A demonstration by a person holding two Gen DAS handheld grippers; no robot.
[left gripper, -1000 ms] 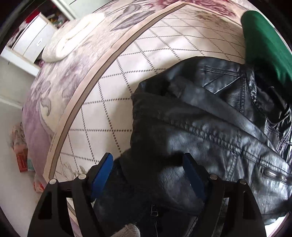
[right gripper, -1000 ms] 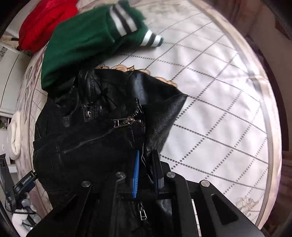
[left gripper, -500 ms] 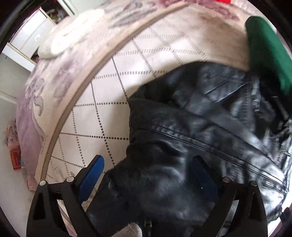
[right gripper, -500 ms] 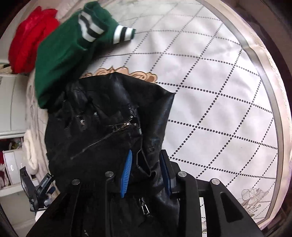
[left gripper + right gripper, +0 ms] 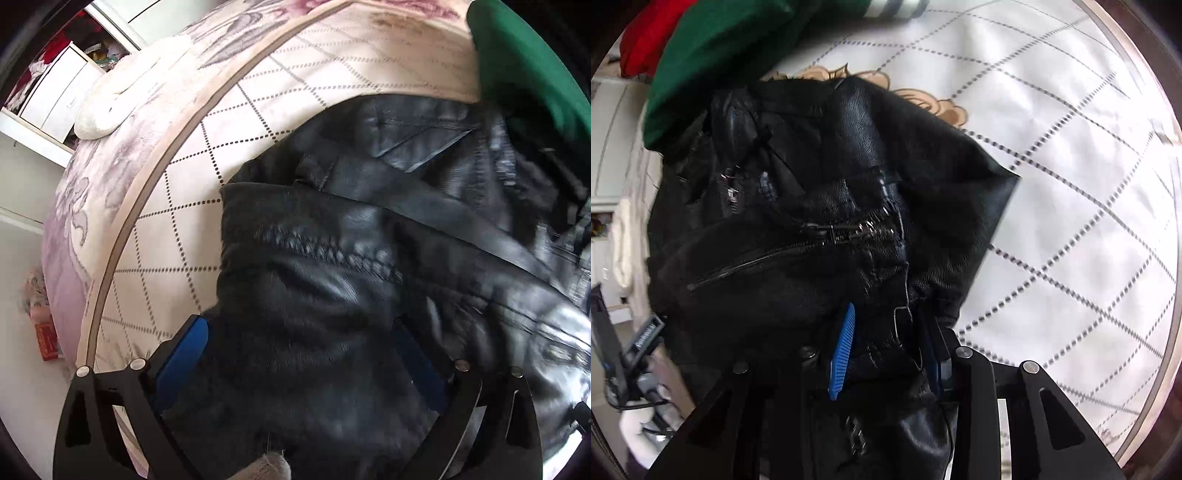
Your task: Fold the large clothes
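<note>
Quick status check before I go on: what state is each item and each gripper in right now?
Black leather jacket: bunched on the bed, front zipper partly open.
Green sweater: heaped beyond the jacket, overlapping its collar end.
Red garment: piled behind the green one.
Left gripper: fingers spread wide around jacket leather, not clamped.
Right gripper: fingers partly apart, jacket edge between them.

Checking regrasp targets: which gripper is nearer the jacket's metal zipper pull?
Right. The right gripper sits just below the zipper pull, with black jacket leather between its fingers. The left gripper straddles the jacket's other side; no pull is visible there.
</note>
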